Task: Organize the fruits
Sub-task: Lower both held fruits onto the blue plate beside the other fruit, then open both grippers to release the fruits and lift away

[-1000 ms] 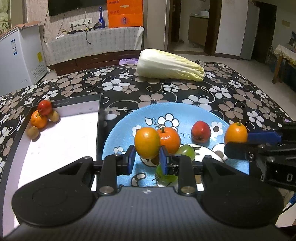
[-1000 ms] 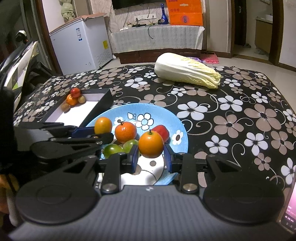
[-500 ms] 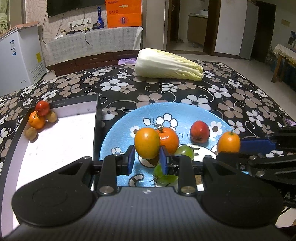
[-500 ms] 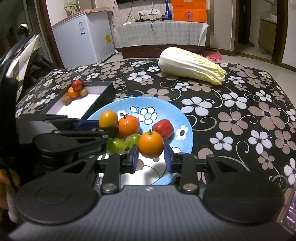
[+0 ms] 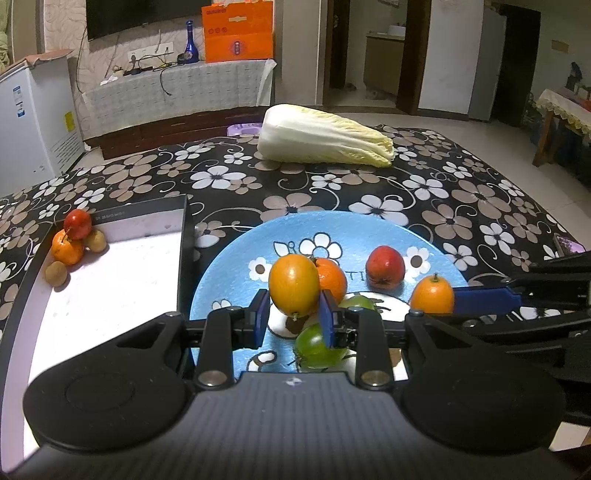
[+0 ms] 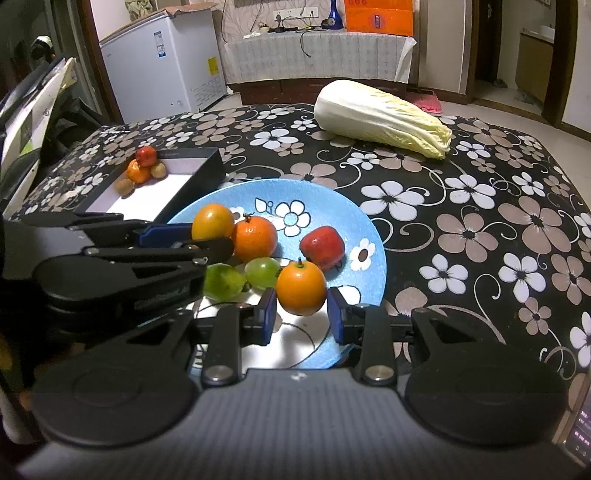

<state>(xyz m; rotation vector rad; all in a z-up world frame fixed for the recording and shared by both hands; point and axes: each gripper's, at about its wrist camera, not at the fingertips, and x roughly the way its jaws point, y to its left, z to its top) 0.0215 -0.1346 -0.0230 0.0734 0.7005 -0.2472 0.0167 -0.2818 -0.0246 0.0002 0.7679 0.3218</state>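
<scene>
Now we grip two fruits over the blue plate [image 5: 354,229].
Largest first: tray [image 5: 122,280] at left takes sorted fruit; left gripper [image 5: 294,317] is clenched on the yellow-orange fruit [image 5: 293,284], right gripper [image 6: 301,312] clenched on the small orange [image 6: 301,286], both probably tray-bound.

Room behind the table. Far wall: a dark TV [image 5: 122,14] above a low cabinet [image 5: 177,96] under a pale checked cloth, carrying a blue bottle [image 5: 190,44], cables and an orange box [image 5: 238,31]. Left: a white chest freezer [image 5: 33,118]. Right: dark doorways [image 5: 347,44] onto a lit room, and a side table [image 5: 565,110] with fringed cloth. Floor [image 5: 424,122]: pale tile.
</scene>
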